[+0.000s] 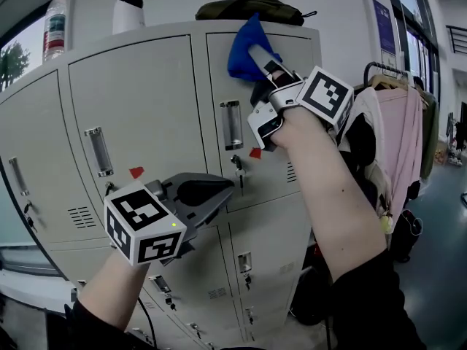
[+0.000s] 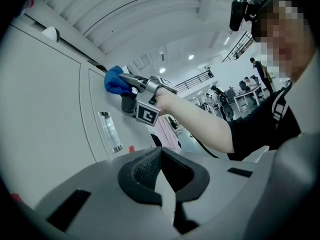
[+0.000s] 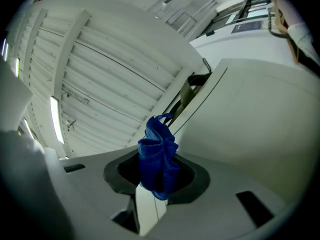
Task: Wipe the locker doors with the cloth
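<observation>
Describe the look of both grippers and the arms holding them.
The left gripper and right gripper are grey plastic with black jaw linings. Each carries a white cube of black square markers. The person wears black sleeves, forearms bare.

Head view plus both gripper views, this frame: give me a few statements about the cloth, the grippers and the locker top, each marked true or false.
1. The right gripper is shut on the blue cloth. True.
2. The cloth is down near the floor. False: it is against the top of an upper locker door.
3. The left gripper holds a second cloth. False: its jaws are shut with nothing between them.
4. A bottle stands on top of the lockers. True.
</observation>
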A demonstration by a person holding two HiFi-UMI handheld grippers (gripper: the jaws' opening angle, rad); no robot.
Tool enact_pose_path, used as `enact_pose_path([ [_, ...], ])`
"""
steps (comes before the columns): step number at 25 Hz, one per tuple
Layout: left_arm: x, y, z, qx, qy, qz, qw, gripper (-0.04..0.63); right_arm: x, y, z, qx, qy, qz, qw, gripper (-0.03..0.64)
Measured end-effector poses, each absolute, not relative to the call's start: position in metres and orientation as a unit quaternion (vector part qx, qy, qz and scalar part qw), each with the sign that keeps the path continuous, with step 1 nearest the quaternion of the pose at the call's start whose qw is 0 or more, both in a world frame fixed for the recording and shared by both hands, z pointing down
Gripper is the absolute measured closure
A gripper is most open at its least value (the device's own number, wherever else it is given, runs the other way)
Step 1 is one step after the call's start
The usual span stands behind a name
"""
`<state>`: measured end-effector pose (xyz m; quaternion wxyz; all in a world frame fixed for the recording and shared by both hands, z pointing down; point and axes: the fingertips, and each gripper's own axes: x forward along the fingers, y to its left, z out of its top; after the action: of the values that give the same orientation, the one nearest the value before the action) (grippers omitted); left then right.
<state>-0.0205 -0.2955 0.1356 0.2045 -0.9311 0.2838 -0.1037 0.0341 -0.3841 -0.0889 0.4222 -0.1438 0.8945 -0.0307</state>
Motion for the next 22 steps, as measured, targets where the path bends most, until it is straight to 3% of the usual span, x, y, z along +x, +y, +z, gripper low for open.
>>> enact_pose_path([
  [5,-0.04,-0.288,0.139,-0.93,0.291,-0.105,0.199,0.588,-0.012,-0.385,-0.076,-0.127,0.901,-0.056,0.411,0.514],
  [12,-0.051,-0.285,0.142,-0.93,0.293,-0.106,0.194,0.588,-0.013,-0.393,-0.071,-0.137,0.895,-0.064,0.421,0.514],
  [22,-0.029,-0.288,0.144,-0.934,0.284,-0.103,0.193,0.588,0.074,-0.427,-0.06,-0.198,0.871,-0.062,0.445,0.514],
])
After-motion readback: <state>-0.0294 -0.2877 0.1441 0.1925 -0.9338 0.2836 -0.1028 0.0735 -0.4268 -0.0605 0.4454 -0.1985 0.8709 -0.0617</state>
